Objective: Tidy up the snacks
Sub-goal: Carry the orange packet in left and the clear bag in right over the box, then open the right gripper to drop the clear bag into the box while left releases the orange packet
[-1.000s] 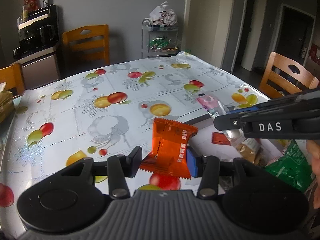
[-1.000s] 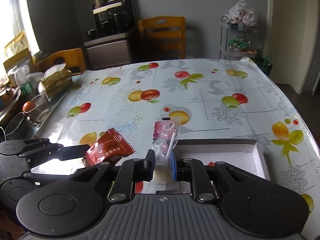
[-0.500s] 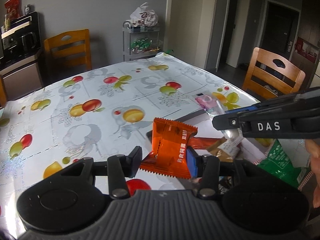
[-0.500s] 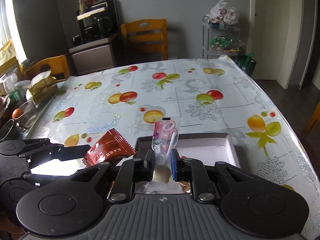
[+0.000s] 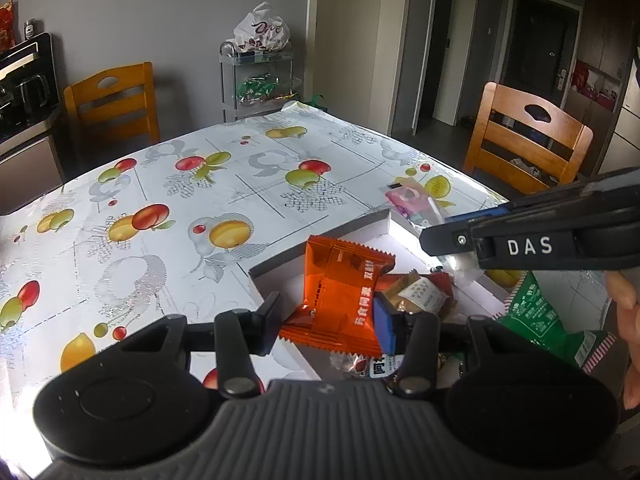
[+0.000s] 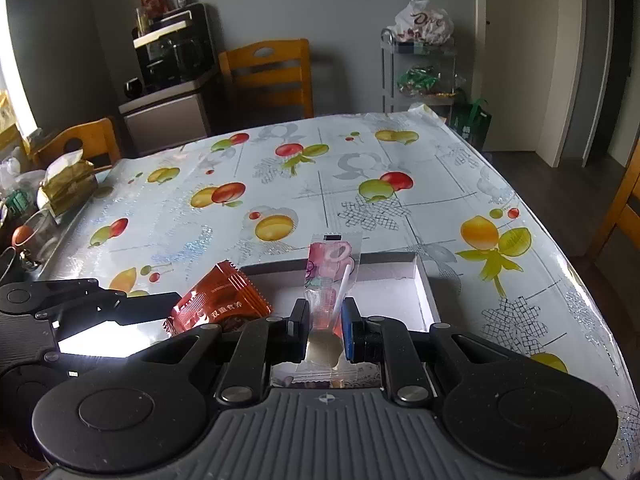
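Note:
My left gripper (image 5: 326, 326) is shut on an orange snack packet (image 5: 340, 300), held over the near corner of a shallow white box (image 5: 320, 242). Inside the box lie a brown packet (image 5: 416, 294) and a red one. My right gripper (image 6: 326, 330) is shut on a pink wrapped lollipop (image 6: 330, 276), its stick pointing up, above the white box (image 6: 422, 292). In the right wrist view the left gripper (image 6: 160, 304) and its orange packet (image 6: 218, 306) sit at the left. In the left wrist view the right gripper (image 5: 444, 232) comes in from the right with the lollipop (image 5: 412, 204).
A green snack bag (image 5: 536, 316) lies by the box on the right, near a person's hand (image 5: 628, 320). Wooden chairs (image 5: 528, 140) stand around the fruit-print table (image 6: 360, 184). Tissue pack and cups (image 6: 68, 180) crowd the left table edge. A wire rack (image 6: 420, 76) stands behind.
Both grippers have carried their snacks sideways over the table until they hang above the white box. Their grips have not changed.

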Demonstrator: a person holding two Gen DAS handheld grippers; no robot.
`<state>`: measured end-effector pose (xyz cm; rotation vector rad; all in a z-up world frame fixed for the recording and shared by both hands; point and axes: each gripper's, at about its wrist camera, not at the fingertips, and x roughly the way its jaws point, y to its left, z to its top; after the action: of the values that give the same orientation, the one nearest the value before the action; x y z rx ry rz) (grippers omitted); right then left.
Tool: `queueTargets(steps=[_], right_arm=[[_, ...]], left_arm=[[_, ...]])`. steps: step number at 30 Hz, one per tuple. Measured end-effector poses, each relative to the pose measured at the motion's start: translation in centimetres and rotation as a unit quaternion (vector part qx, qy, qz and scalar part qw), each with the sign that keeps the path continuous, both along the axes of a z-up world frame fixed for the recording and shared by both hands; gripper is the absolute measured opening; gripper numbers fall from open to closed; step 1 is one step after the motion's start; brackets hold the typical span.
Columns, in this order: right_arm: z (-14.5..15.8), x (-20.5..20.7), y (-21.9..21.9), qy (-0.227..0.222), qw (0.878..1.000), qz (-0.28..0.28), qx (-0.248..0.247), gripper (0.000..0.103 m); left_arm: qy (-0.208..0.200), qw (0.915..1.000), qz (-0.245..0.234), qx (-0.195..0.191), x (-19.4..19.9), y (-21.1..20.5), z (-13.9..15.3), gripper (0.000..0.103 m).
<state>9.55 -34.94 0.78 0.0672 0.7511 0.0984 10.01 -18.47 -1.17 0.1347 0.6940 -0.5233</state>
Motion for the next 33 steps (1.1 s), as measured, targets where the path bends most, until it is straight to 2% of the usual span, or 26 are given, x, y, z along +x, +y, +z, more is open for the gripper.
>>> queueTargets(steps=[13, 26, 33], right_arm=[[-0.6, 0.3, -1.4, 0.009, 1.000, -0.004, 0.003, 0.019], [-2.5, 1.1, -2.0, 0.041, 0.999, 0.007, -0.004, 0.019], [-2.9, 1.6, -2.2, 0.048, 0.999, 0.012, -0.005, 0.020]], left_arm=[[0.012, 0.9998, -0.012, 0.006, 0.5, -1.8, -0.9, 0.045], [0.054, 0.9984, -0.014, 0.006, 1.6, -3.0, -2.7, 0.045], [0.061, 0.9980, -0.015, 0.011, 1.8, -3.5, -3.2, 0.045]])
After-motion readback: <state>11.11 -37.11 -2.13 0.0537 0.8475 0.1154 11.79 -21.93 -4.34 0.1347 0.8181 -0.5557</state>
